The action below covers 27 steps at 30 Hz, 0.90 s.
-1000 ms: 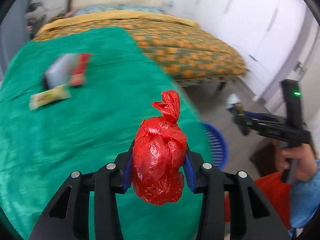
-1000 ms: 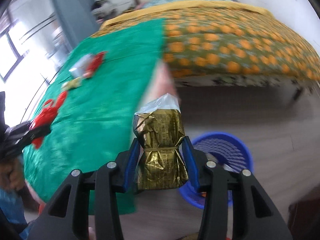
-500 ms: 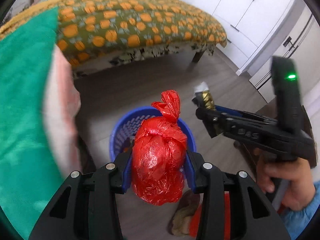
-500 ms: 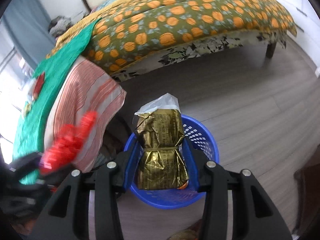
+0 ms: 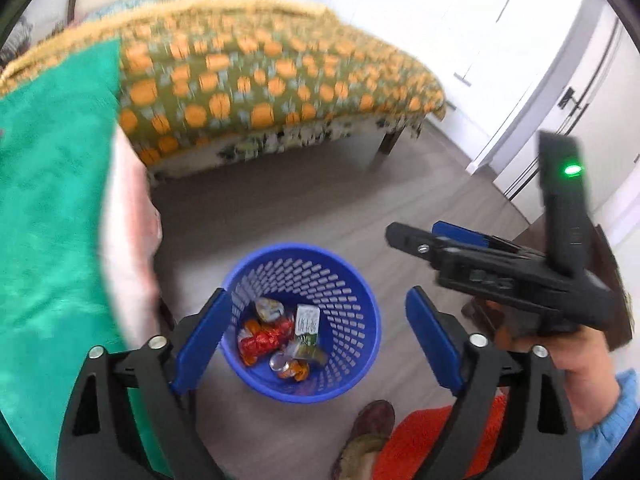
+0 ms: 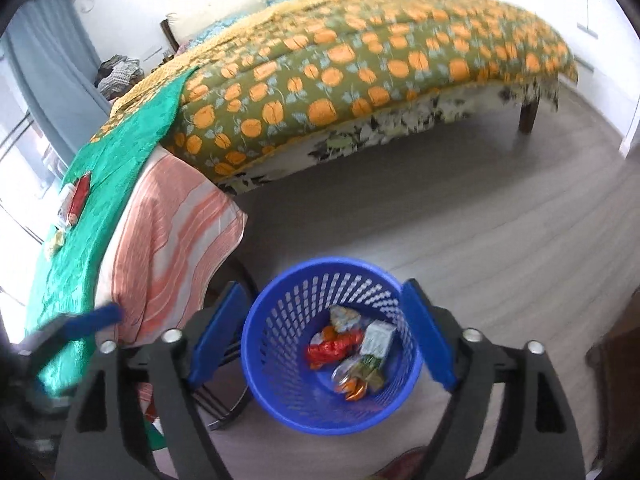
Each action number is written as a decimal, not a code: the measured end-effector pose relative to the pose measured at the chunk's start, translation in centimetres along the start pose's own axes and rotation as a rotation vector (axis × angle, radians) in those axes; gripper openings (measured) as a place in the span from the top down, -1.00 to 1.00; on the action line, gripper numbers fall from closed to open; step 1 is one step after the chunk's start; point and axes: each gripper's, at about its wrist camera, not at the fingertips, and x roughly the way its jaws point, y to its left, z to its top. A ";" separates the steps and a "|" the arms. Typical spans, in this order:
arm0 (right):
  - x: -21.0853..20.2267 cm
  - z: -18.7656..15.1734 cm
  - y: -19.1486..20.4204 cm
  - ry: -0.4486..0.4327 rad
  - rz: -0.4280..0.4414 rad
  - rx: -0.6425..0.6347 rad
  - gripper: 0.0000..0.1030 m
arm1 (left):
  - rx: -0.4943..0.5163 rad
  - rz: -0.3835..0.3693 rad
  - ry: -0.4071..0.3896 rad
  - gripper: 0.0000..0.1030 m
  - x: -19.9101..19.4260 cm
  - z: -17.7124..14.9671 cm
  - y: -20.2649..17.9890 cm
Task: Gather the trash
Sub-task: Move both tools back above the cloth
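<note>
A blue perforated trash basket point(image 5: 352, 280) point(image 6: 280, 300) stands on the grey floor and holds several wrappers, among them the red bag point(image 5: 264, 340) point(image 6: 332, 348) and a gold-green packet point(image 6: 368, 368). My left gripper point(image 5: 318, 336) is open and empty above the basket. My right gripper point(image 6: 326, 334) is open and empty above it too; it also shows from the side in the left wrist view point(image 5: 460, 240). More wrappers point(image 6: 76, 200) lie on the green cloth point(image 6: 104, 184).
A bed with an orange-patterned cover point(image 6: 360, 64) stands behind the basket. The table with the green cloth and a striped cloth point(image 6: 172, 240) is at the left. White cupboards point(image 5: 500, 40) line the right wall. A person's foot point(image 5: 360, 436) is near the basket.
Both grippers opened above the basket. The red bag and the gold packet dropped out of the jaws and now lie inside it.
</note>
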 end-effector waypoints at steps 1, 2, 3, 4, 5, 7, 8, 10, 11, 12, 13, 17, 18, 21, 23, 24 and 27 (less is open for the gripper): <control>-0.3 0.0 0.5 -0.018 -0.011 -0.017 -0.69 | 0.006 0.005 -0.018 -0.82 -1.2 -0.3 0.2; -0.8 -0.2 1.4 -0.044 -0.026 -0.046 -0.69 | 0.012 0.013 -0.033 -0.83 -2.5 -0.7 0.6; -1.1 -0.4 2.2 -0.064 -0.039 -0.076 -0.69 | 0.021 0.034 -0.048 -0.86 -4.1 -1.4 1.4; -1.4 -0.5 2.9 -0.078 -0.048 -0.101 -0.69 | 0.025 0.052 -0.054 -0.87 -5.0 -2.0 2.1; -1.7 -0.9 3.9 -0.095 -0.058 -0.136 -0.69 | 0.026 0.075 -0.057 -0.87 -5.9 -2.7 3.0; -2.1 -1.6 5.7 -0.110 -0.061 -0.197 -0.69 | 0.017 0.140 -0.043 -0.87 -7.7 -4.7 5.6; -2.2 -2.2 6.9 -0.114 -0.056 -0.232 -0.69 | 0.008 0.162 -0.030 -0.87 -8.4 -5.5 6.8; -2.2 -3.2 9.5 -0.115 -0.042 -0.289 -0.69 | -0.020 0.204 -0.010 -0.87 -10.1 -7.3 10.0; -2.1 -3.7 10.8 -0.110 -0.030 -0.309 -0.69 | -0.031 0.221 -0.009 -0.87 -10.9 -7.9 11.3; -2.1 -4.2 12.2 -0.103 -0.007 -0.328 -0.69 | -0.044 0.247 -0.010 -0.87 -12.0 -8.7 13.2; -2.0 -4.9 14.5 -0.090 0.036 -0.355 -0.69 | -0.049 0.263 -0.011 -0.87 -12.7 -9.1 14.3; -1.5 -5.8 21.8 -0.052 0.147 -0.435 -0.69 | -0.074 0.349 -0.008 -0.88 -15.6 -10.4 19.7; -1.1 -5.7 23.7 -0.041 0.169 -0.455 -0.69 | -0.084 0.366 -0.006 -0.89 -16.1 -10.4 21.0; 1.0 -4.8 28.9 -0.004 0.191 -0.493 -0.70 | -0.100 0.394 -0.015 -0.89 -18.0 -10.8 24.5; 2.7 -4.4 31.6 0.026 0.198 -0.510 -0.70 | -0.114 0.407 -0.025 -0.89 -18.7 -10.3 27.5; 3.7 -4.2 32.9 0.044 0.202 -0.516 -0.70 | -0.128 0.411 -0.022 -0.89 -18.9 -10.1 28.9; 6.6 -4.2 36.2 0.102 0.222 -0.550 -0.70 | -0.177 0.412 0.019 -0.89 -18.5 -9.8 32.9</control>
